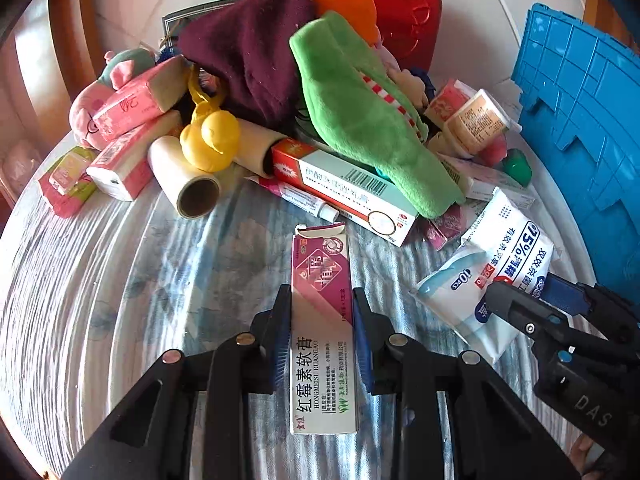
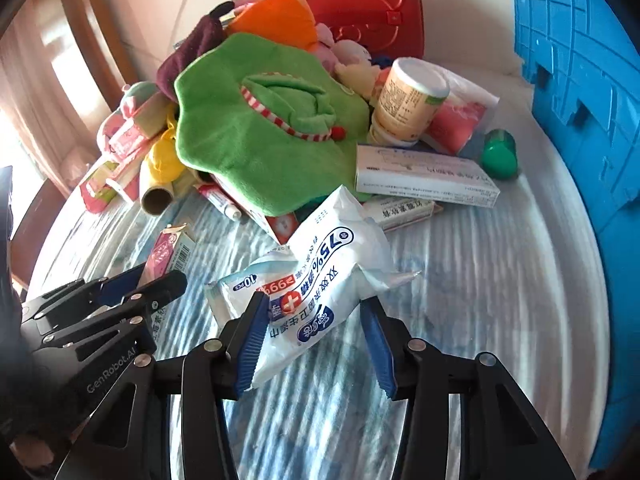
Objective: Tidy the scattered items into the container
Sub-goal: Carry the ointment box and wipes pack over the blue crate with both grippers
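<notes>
The left gripper [image 1: 322,320] is clamped on a pink and white ointment box [image 1: 323,332], both blue pads pressed flat against its long sides. The right gripper [image 2: 316,340] has a white pack of wipes [image 2: 316,276] between its jaws; the left pad presses into the soft wrapper, while the right pad looks to meet only the wrapper's edge, so I judge it a grip still settling rather than a firm one.

The blue crate [image 2: 580,80] stands at the right edge of the table [image 2: 480,288], and none of its inside shows (so what it already holds cannot be told).

Nearly everything still waits. Heaped along the table's far side are a green plush toy [image 1: 360,120], a dark red cloth [image 1: 248,48], a yellow duck [image 1: 210,136], a cardboard roll [image 1: 188,180], a red and white toothpaste box [image 1: 344,188], pink tissue packs [image 1: 128,104], a small jar [image 2: 408,100] and a green cap [image 2: 500,152], with a red bag [image 2: 360,8] behind them.

By my reckoning the tidying has hardly begun: two items are in hand, and the whole heap remains to be carried over to the crate.
</notes>
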Motion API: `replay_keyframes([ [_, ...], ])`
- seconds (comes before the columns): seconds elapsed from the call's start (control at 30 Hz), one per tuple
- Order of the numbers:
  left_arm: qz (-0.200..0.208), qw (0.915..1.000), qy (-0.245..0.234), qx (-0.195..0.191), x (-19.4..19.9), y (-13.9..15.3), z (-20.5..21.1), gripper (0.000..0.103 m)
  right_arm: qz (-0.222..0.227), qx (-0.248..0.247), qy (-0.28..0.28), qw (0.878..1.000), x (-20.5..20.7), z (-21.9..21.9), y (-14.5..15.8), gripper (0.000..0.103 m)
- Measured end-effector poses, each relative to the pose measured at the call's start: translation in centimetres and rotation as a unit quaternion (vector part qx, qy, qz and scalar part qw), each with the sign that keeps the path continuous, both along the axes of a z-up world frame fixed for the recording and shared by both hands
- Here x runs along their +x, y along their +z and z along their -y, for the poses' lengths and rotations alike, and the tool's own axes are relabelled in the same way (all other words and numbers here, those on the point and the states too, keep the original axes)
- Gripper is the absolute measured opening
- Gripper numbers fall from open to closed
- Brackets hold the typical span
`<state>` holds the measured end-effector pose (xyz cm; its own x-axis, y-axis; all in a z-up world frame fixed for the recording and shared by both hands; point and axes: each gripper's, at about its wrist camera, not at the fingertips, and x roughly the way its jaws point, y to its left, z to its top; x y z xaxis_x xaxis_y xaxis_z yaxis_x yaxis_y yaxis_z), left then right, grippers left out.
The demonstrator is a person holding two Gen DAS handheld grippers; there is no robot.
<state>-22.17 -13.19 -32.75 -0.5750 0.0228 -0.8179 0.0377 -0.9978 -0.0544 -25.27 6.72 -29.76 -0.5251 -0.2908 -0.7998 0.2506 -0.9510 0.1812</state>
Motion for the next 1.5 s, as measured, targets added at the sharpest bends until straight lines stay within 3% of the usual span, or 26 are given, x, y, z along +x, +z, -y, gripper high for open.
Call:
replay_keyframes([
  [0.53, -0.124, 0.992, 0.019, -0.013, 1.1, 12.4, -3.7, 0.028, -0.12, -0.035, 0.026, 0.992, 1.3, -1.7, 13.1, 0.047],
  [0.8, -0.186, 0.9824, -0.009, -0.01, 2.8, 18.4, -4.1, 0.028, -0.185, -0.036, 0.007, 0.982, 4.1, -2.2, 19.9, 0.047],
  [1.0, -0.241, 0.9695, -0.043, -0.004, 4.3, 23.0, -5.9, 0.028, -0.237, -0.031, -0.023, 0.971, 6.8, -3.6, 25.4, 0.047],
  [1.23, -0.285, 0.9528, -0.103, 0.01, 4.8, 28.0, -12.3, 0.028, -0.292, -0.008, -0.075, 0.954, 10.0, -9.3, 31.5, 0.047],
  [1.5, -0.27, 0.9476, -0.167, 0.037, 3.6, 33.5, -25.4, 0.028, -0.331, 0.033, -0.136, 0.933, 11.6, -21.4, 36.8, 0.047],
])
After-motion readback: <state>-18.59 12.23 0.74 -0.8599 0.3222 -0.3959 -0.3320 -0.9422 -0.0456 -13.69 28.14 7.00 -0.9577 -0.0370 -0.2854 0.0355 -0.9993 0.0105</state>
